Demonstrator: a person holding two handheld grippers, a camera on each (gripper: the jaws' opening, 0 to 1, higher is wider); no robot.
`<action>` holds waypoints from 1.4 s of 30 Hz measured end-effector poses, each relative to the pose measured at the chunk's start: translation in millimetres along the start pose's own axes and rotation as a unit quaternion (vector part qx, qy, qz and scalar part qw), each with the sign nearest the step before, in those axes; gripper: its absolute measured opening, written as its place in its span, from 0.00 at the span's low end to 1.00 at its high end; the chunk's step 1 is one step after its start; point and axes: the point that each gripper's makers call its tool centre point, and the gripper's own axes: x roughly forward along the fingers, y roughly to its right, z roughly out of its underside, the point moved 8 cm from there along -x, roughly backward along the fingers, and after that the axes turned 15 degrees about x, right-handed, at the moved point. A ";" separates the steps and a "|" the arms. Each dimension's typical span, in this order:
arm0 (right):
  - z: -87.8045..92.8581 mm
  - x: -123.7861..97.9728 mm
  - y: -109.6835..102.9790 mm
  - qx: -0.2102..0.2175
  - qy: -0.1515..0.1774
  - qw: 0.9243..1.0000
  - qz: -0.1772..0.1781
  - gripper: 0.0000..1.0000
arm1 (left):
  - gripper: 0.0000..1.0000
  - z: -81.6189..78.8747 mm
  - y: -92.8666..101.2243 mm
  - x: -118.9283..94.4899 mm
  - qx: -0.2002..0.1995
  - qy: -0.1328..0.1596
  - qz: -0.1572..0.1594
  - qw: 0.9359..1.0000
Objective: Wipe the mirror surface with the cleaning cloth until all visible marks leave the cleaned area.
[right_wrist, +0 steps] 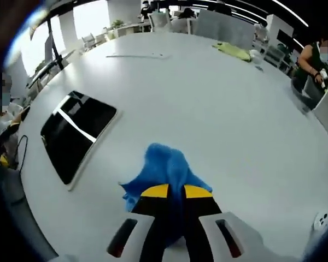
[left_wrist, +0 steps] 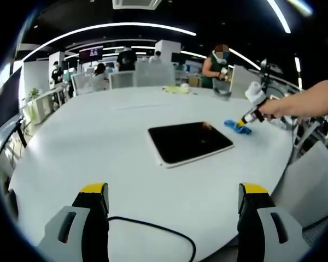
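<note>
A flat rectangular mirror (left_wrist: 189, 142) with a white rim lies on the white table (left_wrist: 98, 142), dark in its reflection. In the right gripper view the mirror (right_wrist: 76, 134) lies to the left of a crumpled blue cloth (right_wrist: 164, 166). My right gripper (right_wrist: 176, 192) is shut on the near edge of that cloth, which rests on the table. From the left gripper view, the right gripper (left_wrist: 247, 121) reaches in from the right, held by a hand, with the blue cloth (left_wrist: 236, 126) just past the mirror's right corner. My left gripper (left_wrist: 175, 192) stands open above the table's near edge, nothing between its jaws.
A black cable (left_wrist: 153, 232) curls on the table near the left gripper. A yellow-green cloth (right_wrist: 232, 51) and a small cup (right_wrist: 256, 56) lie at the table's far side. Chairs (left_wrist: 126, 79) ring the far edge. People stand and sit behind, one in green (left_wrist: 214, 65).
</note>
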 end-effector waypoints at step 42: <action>-62.3 -38.9 6.7 0.050 -0.004 0.999 0.017 0.03 | 0.99 -3.0 5.5 0.8 0.024 0.004 0.012 1.000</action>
